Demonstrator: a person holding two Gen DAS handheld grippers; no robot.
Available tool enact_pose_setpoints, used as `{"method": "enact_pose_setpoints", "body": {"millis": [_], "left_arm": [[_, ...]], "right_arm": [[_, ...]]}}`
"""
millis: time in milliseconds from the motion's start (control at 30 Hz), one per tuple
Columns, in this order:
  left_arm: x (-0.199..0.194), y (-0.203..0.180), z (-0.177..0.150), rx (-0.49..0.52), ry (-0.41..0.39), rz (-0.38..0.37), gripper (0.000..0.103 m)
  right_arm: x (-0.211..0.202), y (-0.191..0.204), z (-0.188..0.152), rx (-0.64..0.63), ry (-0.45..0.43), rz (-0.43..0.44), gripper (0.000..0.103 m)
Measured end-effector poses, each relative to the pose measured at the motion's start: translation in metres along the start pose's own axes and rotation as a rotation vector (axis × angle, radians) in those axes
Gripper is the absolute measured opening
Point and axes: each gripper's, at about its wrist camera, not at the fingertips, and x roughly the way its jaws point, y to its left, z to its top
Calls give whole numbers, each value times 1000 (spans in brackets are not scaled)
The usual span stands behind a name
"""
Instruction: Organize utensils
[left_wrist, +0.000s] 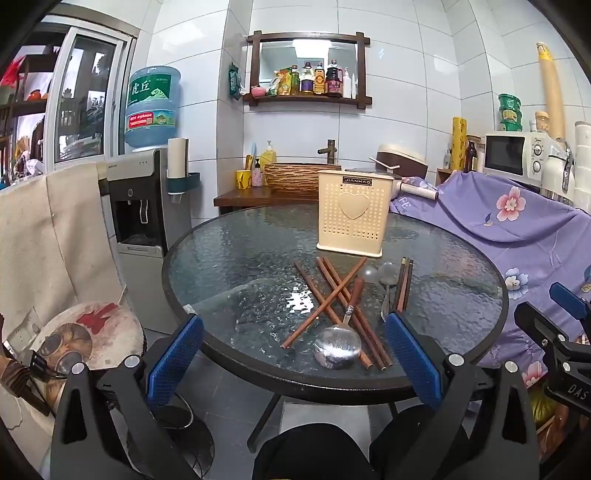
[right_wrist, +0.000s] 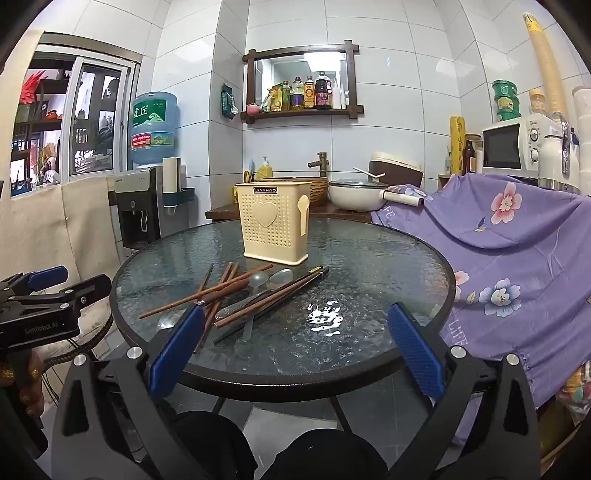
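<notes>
Kitchen corner, tiled walls; round glass table (left_wrist: 221, 258) at centre. Holder (left_wrist: 352, 212): cream, perforated, upright at the far side, likely the destination for the utensils. Chopsticks (left_wrist: 332, 295): brown, crossed loosely in front of it. Ladle (left_wrist: 338, 347): steel, bowl near the table's front edge. Spoons (left_wrist: 386, 277): beside a darker chopstick pair. Left gripper (left_wrist: 293, 354): wide, empty, above the near rim. Right gripper (right_wrist: 295, 343): wide, empty, touching nothing.
</notes>
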Motion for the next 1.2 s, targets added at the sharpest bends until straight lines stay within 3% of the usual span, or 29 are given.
{"method": "enact_pose_setpoints", "body": {"millis": [1200], "left_arm": [[3,3,4,2,19,-3,97]], "right_arm": [[2,5,-2,4,8,2,97]]}}
